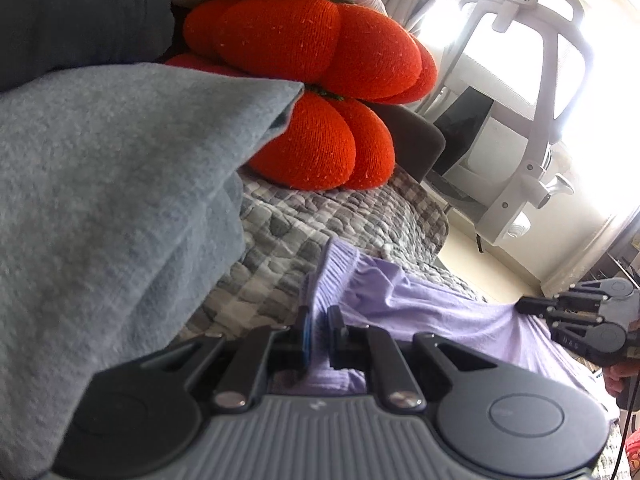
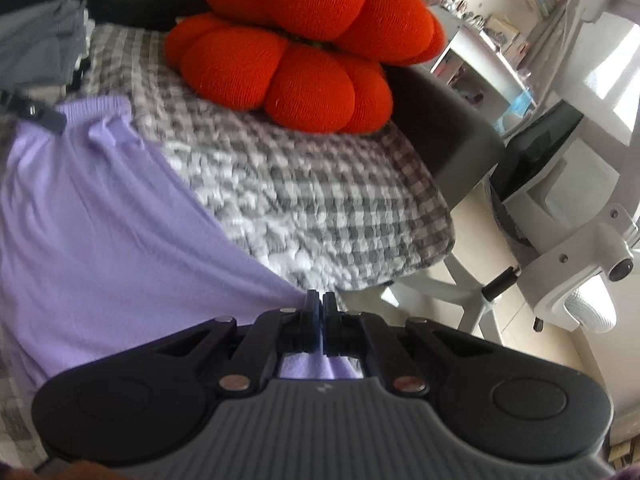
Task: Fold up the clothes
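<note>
Two grippers each pinch the lilac garment [image 2: 100, 216], which lies spread over the checked quilt [image 2: 304, 200] just in front of the orange pumpkin cushion [image 2: 296, 48]. The left gripper [image 1: 318, 332] is clamped on the ribbed waistband end, on the side of the cushion where the grey folded clothes [image 1: 104, 200] are heaped; the right gripper [image 2: 319, 312] is closed tight on a corner of the opposite end, farther from the cushion, near the quilt's edge. As a judgement, folding of this piece has barely begun: it lies mostly flat with no fold visible, while the grey heap suggests some items are done. The only writing is a few small letters on the right gripper's body in the left wrist view, too small to read surely.
</note>
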Available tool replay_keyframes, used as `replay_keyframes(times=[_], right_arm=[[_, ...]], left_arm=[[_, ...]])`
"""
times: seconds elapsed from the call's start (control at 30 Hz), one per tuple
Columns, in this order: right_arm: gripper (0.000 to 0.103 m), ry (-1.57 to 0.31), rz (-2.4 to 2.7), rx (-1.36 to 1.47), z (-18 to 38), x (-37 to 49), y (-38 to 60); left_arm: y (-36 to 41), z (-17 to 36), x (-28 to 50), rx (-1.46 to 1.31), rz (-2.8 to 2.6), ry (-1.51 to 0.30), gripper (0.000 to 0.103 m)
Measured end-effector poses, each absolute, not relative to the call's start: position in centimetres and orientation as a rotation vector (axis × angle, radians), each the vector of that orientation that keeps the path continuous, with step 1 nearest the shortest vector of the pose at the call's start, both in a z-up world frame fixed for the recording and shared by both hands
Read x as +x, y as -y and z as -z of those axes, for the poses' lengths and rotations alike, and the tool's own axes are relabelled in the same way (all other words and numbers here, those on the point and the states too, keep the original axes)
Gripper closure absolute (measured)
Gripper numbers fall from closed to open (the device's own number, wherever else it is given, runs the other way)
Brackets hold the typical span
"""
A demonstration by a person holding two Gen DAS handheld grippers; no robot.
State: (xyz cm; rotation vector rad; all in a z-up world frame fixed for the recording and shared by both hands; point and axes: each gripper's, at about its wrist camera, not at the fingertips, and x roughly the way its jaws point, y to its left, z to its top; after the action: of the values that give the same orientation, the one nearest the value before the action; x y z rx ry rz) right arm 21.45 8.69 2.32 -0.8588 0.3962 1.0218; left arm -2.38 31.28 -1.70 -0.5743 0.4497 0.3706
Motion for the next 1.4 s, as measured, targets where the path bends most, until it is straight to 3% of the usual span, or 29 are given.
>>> replay_keyframes(times=[0.2,0.37,0.53,0.6,0.63,0.83,1.2,1.3,1.4], right_arm=[[0.101,-0.388,-1.060,-0.951,-1.8,19.8,-9.4],[0.074,-0.337,-1.165,-0.896,-4.3,18.2,-11.6],[0.075,-0.377,-1.240,-0.916,-3.7,17.7,-14.3],[0.099,-0.380,-1.250,-0.928,-3.5,17.5,-14.6],[0.103,-0.370,-1.254,-0.928,-3.5,17.4,-14.7],[0.103,-0.268,-1.216,-0.823,-4.9,16.8,-13.9],[0.103,-0.266,-1.177,-0.815,-4.0,16.5,-14.4],[0.092,-0.274,-1.195,-0.775,-4.7,16.5,-14.7],[0.091,-0.284,-1.204,-0.772,-4.6,16.0,-15.7]], left_arm=[[-31.4,2.1,-2.0,-0.571,-0.362,-0.458,0.095],[-31.4,2.2,-1.8,-0.574,-0.359,-0.466,0.095],[-31.3,2.3,-1.9,-0.567,-0.363,-0.458,0.095],[-31.3,2.3,-1.9,-0.567,-0.366,-0.453,0.094],[-31.3,2.3,-1.9,-0.567,-0.368,-0.450,0.094],[-31.2,2.0,-2.0,-0.566,-0.385,-0.434,0.095],[-31.1,1.8,-2.0,-0.560,-0.410,-0.423,0.095],[-31.3,2.1,-1.9,-0.573,-0.413,-0.446,0.095],[-31.3,2.0,-2.0,-0.584,-0.415,-0.444,0.095]])
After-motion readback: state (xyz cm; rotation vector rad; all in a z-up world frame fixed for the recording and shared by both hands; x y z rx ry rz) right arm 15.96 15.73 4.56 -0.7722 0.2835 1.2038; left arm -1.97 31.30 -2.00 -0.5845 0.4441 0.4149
